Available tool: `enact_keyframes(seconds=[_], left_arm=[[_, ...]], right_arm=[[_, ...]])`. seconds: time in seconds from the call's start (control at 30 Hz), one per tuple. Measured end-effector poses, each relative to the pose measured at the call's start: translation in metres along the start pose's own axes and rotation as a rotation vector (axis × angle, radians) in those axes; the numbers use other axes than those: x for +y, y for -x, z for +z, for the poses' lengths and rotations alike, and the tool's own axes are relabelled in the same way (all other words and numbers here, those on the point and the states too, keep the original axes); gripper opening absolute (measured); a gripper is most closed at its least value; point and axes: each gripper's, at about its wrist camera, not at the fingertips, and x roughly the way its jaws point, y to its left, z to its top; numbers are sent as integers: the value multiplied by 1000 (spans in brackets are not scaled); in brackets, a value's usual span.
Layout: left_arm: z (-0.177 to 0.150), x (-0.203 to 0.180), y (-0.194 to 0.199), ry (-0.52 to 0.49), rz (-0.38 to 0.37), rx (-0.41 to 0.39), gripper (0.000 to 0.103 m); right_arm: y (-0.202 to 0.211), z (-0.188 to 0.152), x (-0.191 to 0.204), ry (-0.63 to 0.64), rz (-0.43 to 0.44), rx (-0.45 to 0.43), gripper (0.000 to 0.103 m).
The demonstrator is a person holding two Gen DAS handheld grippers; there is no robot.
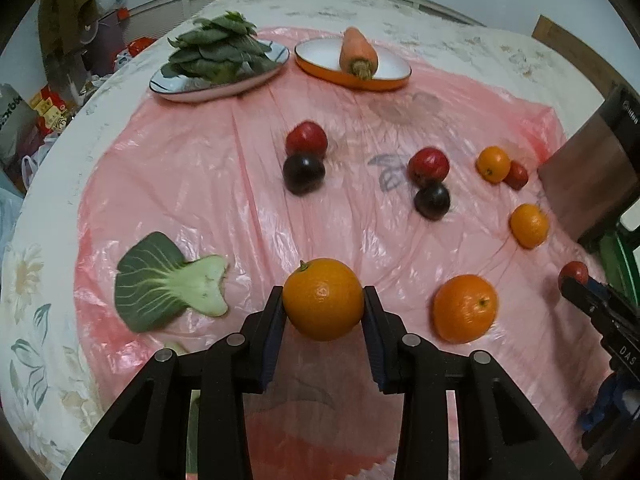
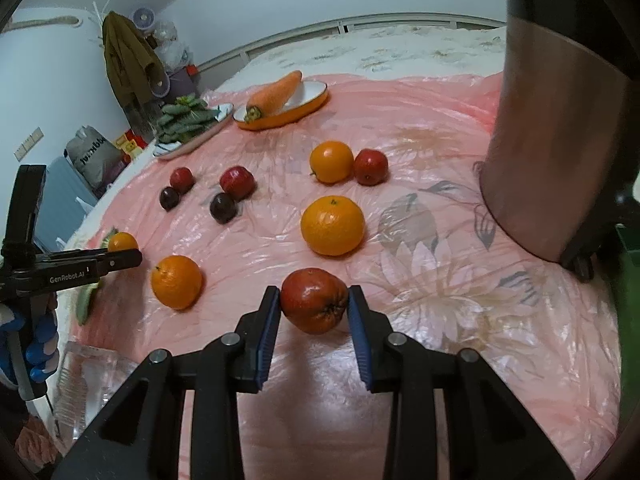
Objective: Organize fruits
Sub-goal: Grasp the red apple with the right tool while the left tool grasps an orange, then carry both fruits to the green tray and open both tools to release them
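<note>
Between left jaws, orange (image 1: 323, 299), right jaws, red fruit (image 2: 314, 300)

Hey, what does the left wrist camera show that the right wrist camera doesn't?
Only the left wrist view: a whole bok choy leaf lying flat, and the left gripper shut on an orange.

Only the right wrist view: the right gripper shut on a red fruit, a clear container, and a hanging coat.

Both: the carrot in the orange dish, the plate of greens, and the pink plastic sheet.
</note>
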Motion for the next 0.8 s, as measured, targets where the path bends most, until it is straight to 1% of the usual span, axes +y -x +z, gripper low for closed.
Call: enact_keyframes(seconds=[0.13,0.2,0.27,0.33,0.4,0.43,0.5,0.63,0.67,0.7,0.73,0.8], left_arm=[[-1,-6,21,-8,19,-30,32],[-3,-17,37,-30,18,-52,32],[-8,-36,53,-55,3,-71,32],[-12,-58,66,-85,-33,-83,32],[-17,-95,77,-126,-90,-92,32],[-18,-107,80,-136,-117,-92,32],[-21,-144,88,-168,-196,-90,32],[-24,-231,95,-253,-348,-65,32],[-25,-262,94,-293,-388,-53,32],[-25,-276,94,-314,-400,-49,32],[-25,-307,91,-353,-422,-35,32],[-26,-345,87,-394,-459,-14,32]], right_arm=[[25,0,-3,0,18,-36,10],[38,-3,-5,7,23,-52,10],[56,-9,-14,12,18,-64,10],[76,-20,-29,4,-5,-72,10],[97,-29,-51,-12,-43,-78,10],[106,-34,-62,-21,-64,-82,10],[125,-41,-87,-40,-106,-91,10],[161,-54,-151,-82,-232,-102,10],[167,-55,-165,-91,-259,-101,10],[171,-57,-178,-96,-285,-98,10],[176,-59,-194,-102,-315,-93,10],[183,-62,-224,-118,-369,-83,10]])
